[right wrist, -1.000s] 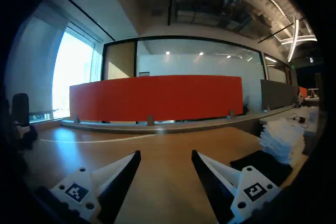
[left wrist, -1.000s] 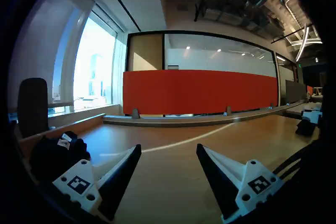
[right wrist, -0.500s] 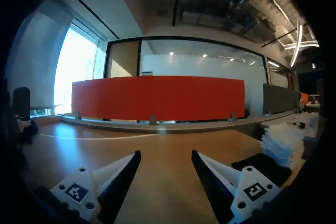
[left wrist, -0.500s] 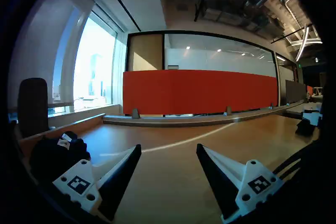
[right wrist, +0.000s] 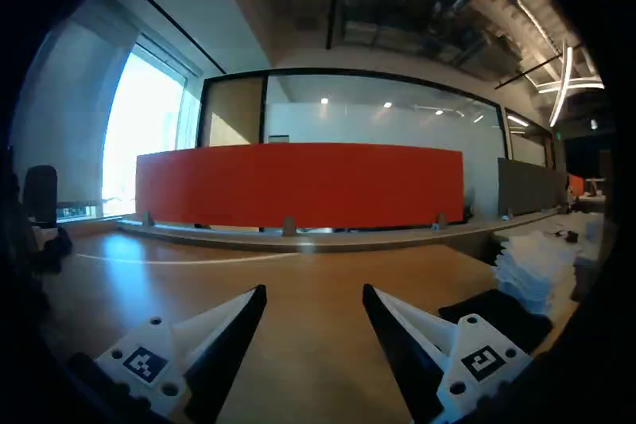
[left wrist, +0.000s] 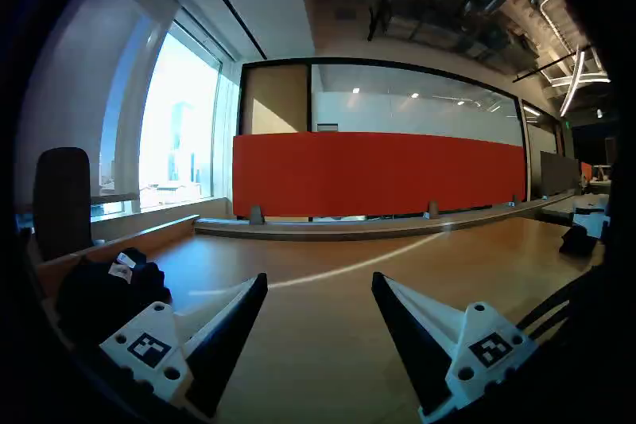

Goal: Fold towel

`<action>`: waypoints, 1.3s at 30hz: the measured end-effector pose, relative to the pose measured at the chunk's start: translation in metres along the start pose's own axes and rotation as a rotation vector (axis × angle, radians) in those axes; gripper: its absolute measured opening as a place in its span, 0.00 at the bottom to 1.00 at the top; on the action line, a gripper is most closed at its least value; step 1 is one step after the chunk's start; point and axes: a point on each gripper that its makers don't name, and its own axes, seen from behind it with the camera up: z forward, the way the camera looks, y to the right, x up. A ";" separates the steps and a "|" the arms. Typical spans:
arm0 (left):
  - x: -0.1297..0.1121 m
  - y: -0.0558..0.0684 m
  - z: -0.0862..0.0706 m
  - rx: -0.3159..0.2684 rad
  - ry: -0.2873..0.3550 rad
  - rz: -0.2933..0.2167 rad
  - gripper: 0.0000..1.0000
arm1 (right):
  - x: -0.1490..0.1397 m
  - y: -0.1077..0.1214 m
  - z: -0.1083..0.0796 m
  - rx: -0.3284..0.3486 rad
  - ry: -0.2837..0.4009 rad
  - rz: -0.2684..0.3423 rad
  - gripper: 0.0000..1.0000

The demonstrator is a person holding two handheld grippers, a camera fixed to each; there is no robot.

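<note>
- Nearest, left gripper (left wrist: 318, 278) spread wide, empty, low over wooden surface (left wrist: 334, 253); dark cloth heap (left wrist: 99, 293) near left edge.
- Likewise right gripper (right wrist: 313, 289) wide, empty; black towel (right wrist: 499, 315) near right edge, white folded stack (right wrist: 537, 271) behind.
- Farthest, red partition (right wrist: 298, 185) along far edge.

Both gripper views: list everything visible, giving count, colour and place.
Light wooden tabletop: one, tan, under both grippers.
Long red divider panel: one, red, along the table's far edge.
Dark bundled cloth with a white tag: one, black, left in the left gripper view.
Stack of white folded cloths: one stack, white, right in the right gripper view.
Flat black cloth: one, black, in front of that stack.
Left hand-held gripper: one, white with black fingers, open, empty.
Right hand-held gripper: one, same colours, open, empty.
</note>
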 end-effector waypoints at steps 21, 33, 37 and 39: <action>0.004 -0.001 -0.001 0.000 -0.001 0.000 0.98 | -0.001 0.001 0.000 0.000 0.000 0.000 0.93; 0.011 -0.002 -0.004 0.000 -0.003 0.001 0.98 | 0.000 0.001 0.000 0.000 0.000 0.000 0.94; 0.012 -0.003 -0.004 0.000 -0.004 0.001 0.98 | 0.000 0.001 0.000 0.000 0.000 0.000 0.93; 0.013 -0.003 -0.004 0.000 -0.004 0.001 0.98 | 0.000 0.001 0.000 0.000 0.000 0.000 0.93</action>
